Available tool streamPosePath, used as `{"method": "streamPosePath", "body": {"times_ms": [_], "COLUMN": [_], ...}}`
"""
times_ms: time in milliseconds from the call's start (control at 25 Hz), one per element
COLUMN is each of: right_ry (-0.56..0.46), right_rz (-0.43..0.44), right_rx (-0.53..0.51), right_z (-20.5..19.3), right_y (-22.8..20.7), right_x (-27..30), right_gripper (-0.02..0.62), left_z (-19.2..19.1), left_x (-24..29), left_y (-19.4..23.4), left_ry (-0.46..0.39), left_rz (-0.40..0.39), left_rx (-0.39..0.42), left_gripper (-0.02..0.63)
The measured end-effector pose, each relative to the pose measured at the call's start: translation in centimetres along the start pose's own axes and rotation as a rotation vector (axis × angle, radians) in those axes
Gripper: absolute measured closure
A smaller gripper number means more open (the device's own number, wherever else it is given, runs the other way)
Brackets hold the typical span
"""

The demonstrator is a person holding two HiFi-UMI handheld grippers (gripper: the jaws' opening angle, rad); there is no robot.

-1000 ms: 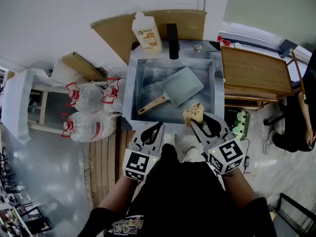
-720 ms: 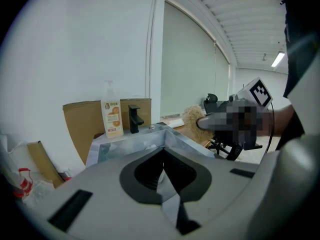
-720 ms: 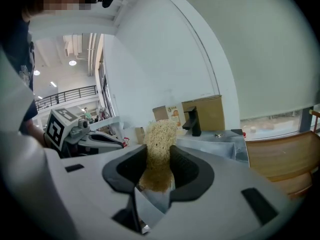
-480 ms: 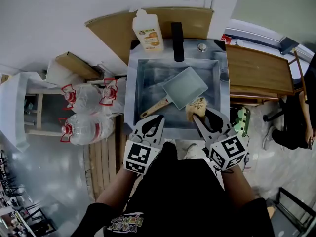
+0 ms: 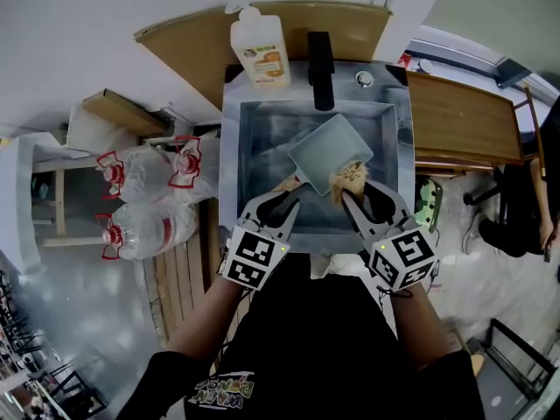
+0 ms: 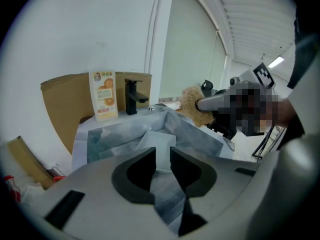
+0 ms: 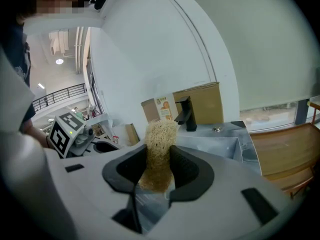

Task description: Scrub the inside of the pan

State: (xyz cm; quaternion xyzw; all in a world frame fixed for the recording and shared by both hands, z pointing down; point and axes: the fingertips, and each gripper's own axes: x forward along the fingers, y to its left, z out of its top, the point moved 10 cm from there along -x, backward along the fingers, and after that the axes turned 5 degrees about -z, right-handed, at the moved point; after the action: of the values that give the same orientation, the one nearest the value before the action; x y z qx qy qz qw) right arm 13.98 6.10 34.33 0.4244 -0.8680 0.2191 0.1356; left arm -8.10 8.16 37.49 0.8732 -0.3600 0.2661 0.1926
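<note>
In the metal sink [image 5: 229,147] lies one square pan [image 5: 328,151], and on the ledge behind it stand one soap bottle [image 5: 260,55] and one black faucet [image 5: 320,59]. Of the two grippers, the left gripper [image 5: 282,201] has just been opening its jaws; they stand a little apart with nothing between them, near the pan's handle. The right gripper [image 5: 350,191] is clamped on one loofah scrubber [image 5: 347,179] at the pan's near edge.
</note>
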Motion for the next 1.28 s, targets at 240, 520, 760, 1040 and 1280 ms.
{"method": "streamPosePath", "body": {"times_ms": [240,520,760,1040,1280], "right_ry": [0.048,0.093,0.157,0.241,0.341], "right_rz": [-0.029,-0.053,-0.063,-0.058,-0.032], "right_rx": [0.019,0.047,0.055,0.038,0.004], "right_z": [-0.7,-1.6,-2.5,-3.5,-5.0], "right_y": [-0.8,-1.8,-2.9,-3.6,-3.8], "right_x": [2.4,5.2,7.7,11.3,14.5], "right_gripper": [0.449,0.449,0.449,0.449,0.449], "left_z": [-1.9,-3.4,-4.8,-6.6,-7.8], "left_x": [3.2,6.9,9.8,11.8,12.8], "left_y": [2.2,4.3,5.6,6.1,6.5], "left_ry": [0.134,0.252,0.367,0.434,0.465], "left_rz": [-0.048,-0.087,-0.127,-0.168,-0.181], "left_rx": [0.016,0.047,0.061,0.064,0.056], "left_gripper": [0.473,0.41,0.388,0.382,0.382]}}
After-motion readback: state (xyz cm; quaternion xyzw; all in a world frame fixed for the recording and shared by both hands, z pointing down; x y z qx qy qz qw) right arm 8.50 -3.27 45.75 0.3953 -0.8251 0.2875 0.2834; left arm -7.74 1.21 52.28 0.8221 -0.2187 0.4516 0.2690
